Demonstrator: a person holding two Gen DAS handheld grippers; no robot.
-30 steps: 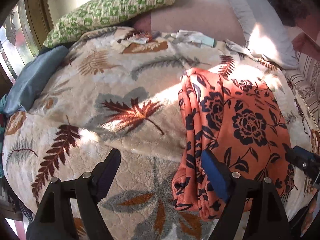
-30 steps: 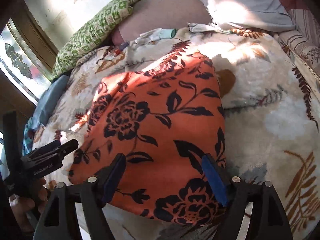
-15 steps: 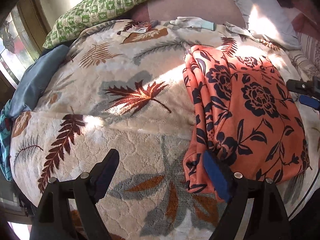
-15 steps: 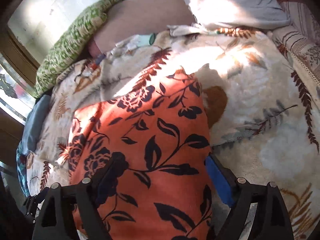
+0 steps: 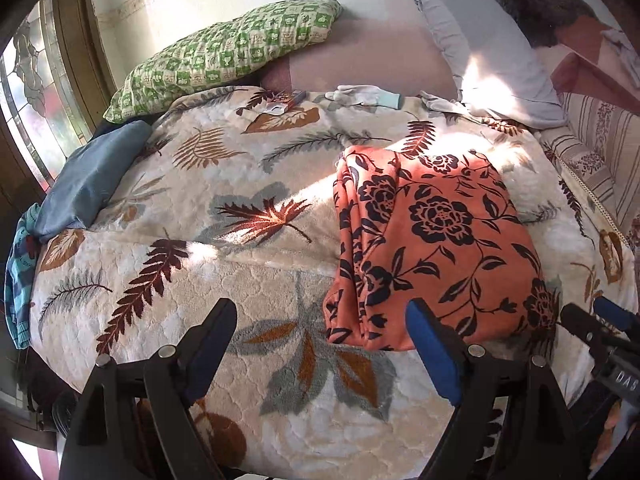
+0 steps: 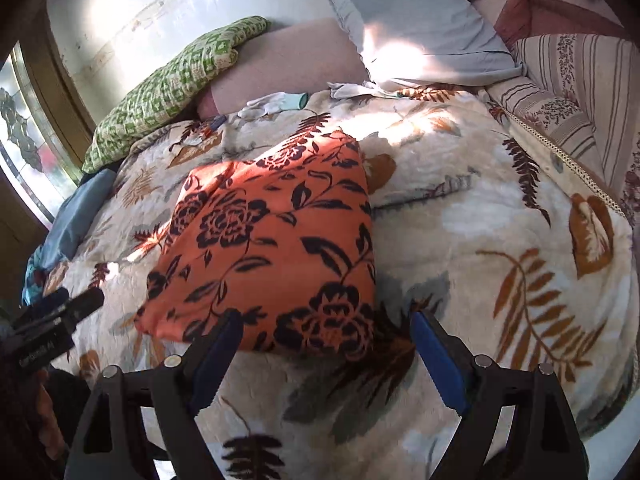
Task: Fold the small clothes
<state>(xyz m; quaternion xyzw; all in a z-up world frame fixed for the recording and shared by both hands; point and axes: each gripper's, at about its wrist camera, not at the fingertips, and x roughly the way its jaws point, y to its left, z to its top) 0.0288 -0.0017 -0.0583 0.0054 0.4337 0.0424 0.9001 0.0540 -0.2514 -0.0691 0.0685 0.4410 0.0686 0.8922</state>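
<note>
An orange garment with black flowers [image 5: 432, 248] lies folded into a rough rectangle on the leaf-patterned blanket [image 5: 200, 240]. My left gripper [image 5: 320, 316] hovers open just before its near left corner, with nothing between the blue pads. In the right wrist view the same garment [image 6: 272, 240] lies straight ahead. My right gripper [image 6: 326, 322] stands open at its near right corner and holds nothing. Each gripper shows at the edge of the other's view: the right gripper [image 5: 600, 328] and the left gripper [image 6: 68, 312].
At the head of the bed lie a green checked pillow [image 5: 224, 56] and a grey pillow [image 5: 488, 52]. White gloves [image 5: 360, 94] sit between them. A blue cloth [image 5: 88, 176] and a teal cloth [image 5: 18, 280] lie at the left edge by the window [image 5: 32, 80].
Both grippers have drawn back from the garment toward the near edge of the bed. The right gripper's jaws were over the cloth and now stand clear of it, a little wider.
</note>
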